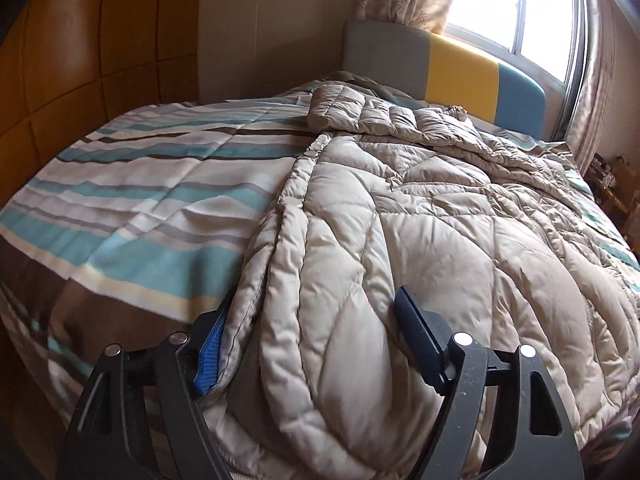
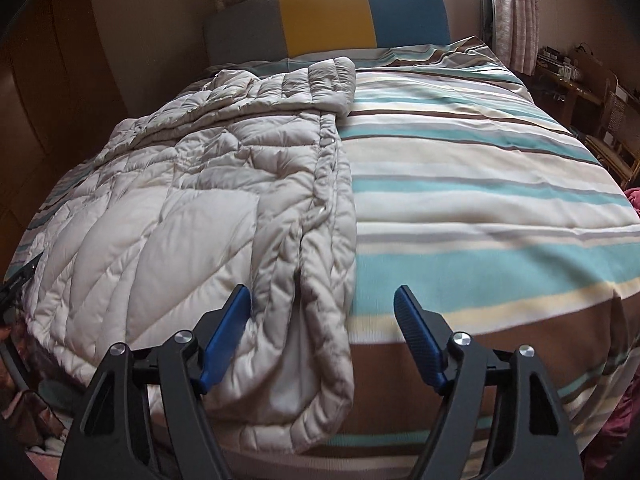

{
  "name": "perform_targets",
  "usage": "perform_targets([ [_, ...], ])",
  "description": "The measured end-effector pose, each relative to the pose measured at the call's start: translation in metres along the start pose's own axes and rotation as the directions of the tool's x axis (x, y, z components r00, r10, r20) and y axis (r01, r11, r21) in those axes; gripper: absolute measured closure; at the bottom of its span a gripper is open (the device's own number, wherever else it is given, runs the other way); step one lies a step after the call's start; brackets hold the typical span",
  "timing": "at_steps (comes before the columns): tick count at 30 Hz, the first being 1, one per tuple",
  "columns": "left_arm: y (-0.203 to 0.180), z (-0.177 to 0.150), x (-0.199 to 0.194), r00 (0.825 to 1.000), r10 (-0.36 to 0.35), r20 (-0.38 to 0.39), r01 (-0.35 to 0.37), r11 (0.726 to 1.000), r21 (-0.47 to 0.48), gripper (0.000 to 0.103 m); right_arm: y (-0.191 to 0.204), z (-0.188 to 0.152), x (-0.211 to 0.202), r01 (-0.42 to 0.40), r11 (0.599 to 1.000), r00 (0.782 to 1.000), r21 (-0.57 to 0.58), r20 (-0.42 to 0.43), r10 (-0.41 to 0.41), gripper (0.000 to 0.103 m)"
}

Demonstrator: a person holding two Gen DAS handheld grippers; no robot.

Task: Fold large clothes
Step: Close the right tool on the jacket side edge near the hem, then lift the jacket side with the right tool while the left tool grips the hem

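Blue pads up close, and both our tools sit at the foot of the bed. Our left gripper (image 1: 316, 344) is spread wide, straddling the near hem of the quilted beige coat (image 1: 420, 216); its left pad (image 1: 210, 350) is tucked against the coat's edge, not yet pinching. Our right gripper (image 2: 322, 336) is released too, jaws apart over the coat's lower corner where it droops off the mattress edge. That coat stretches up the striped bedspread (image 2: 480, 184) toward the coloured headboard (image 2: 328, 16), its collar end folded across the top.

What could go wrong? We reckon that slick, puffy shell may slide out of a shallow bite. If either pad catches the bedspread beneath, the cover lifts too. Uneven lifts from the two hands would likely skew the fold, and the overhanging hem could drag the coat floorward.
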State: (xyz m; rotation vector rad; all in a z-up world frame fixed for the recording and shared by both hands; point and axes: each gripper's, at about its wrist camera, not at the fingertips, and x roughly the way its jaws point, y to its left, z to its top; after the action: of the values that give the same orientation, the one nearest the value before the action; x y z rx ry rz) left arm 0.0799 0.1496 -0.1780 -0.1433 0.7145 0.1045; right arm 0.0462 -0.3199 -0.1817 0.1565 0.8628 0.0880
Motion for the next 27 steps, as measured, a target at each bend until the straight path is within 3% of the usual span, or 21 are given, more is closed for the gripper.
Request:
perform_targets([
  [2,0.001,-0.004,0.0,1.0,-0.008,-0.007,0.008,1.0,-0.008,0.028,-0.003,-0.004,0.003,-0.015,1.0,1.0,0.016,-0.007,0.015,0.036],
  [3,0.0,-0.007,0.001,1.0,-0.016,-0.012,0.016,1.0,-0.014,0.034,-0.004,-0.004,0.005,-0.034,0.999,0.999,0.03,-0.01,0.034,0.041],
  [5,-0.004,-0.011,0.001,0.999,-0.032,-0.016,0.032,0.999,-0.015,0.047,-0.001,-0.006,0.008,-0.083,0.996,0.997,0.025,-0.007,0.083,0.065],
  [7,-0.009,-0.011,-0.001,0.999,-0.047,-0.009,0.047,0.999,-0.003,0.068,0.009,-0.005,0.006,-0.076,0.997,0.997,-0.019,0.012,0.076,0.077],
  [8,-0.012,-0.01,-0.003,0.998,-0.058,-0.001,0.058,0.998,-0.007,0.071,0.013,-0.003,0.004,-0.074,0.997,0.997,-0.034,0.03,0.075,0.083],
  [13,-0.019,0.01,-0.019,0.993,-0.085,0.079,0.088,0.995,-0.039,0.086,0.016,0.015,-0.006,-0.1,0.995,0.988,-0.013,0.114,0.101,0.089],
  [21,-0.035,0.075,-0.031,0.968,-0.139,0.209,0.149,0.988,-0.034,0.087,0.019,0.059,-0.015,-0.148,0.989,0.968,0.025,0.209,0.14,0.089],
  [27,-0.048,0.112,-0.024,0.96,-0.149,0.238,0.157,0.987,-0.015,0.087,0.017,0.102,-0.014,-0.182,0.982,0.953,0.049,0.255,0.164,0.089],
])
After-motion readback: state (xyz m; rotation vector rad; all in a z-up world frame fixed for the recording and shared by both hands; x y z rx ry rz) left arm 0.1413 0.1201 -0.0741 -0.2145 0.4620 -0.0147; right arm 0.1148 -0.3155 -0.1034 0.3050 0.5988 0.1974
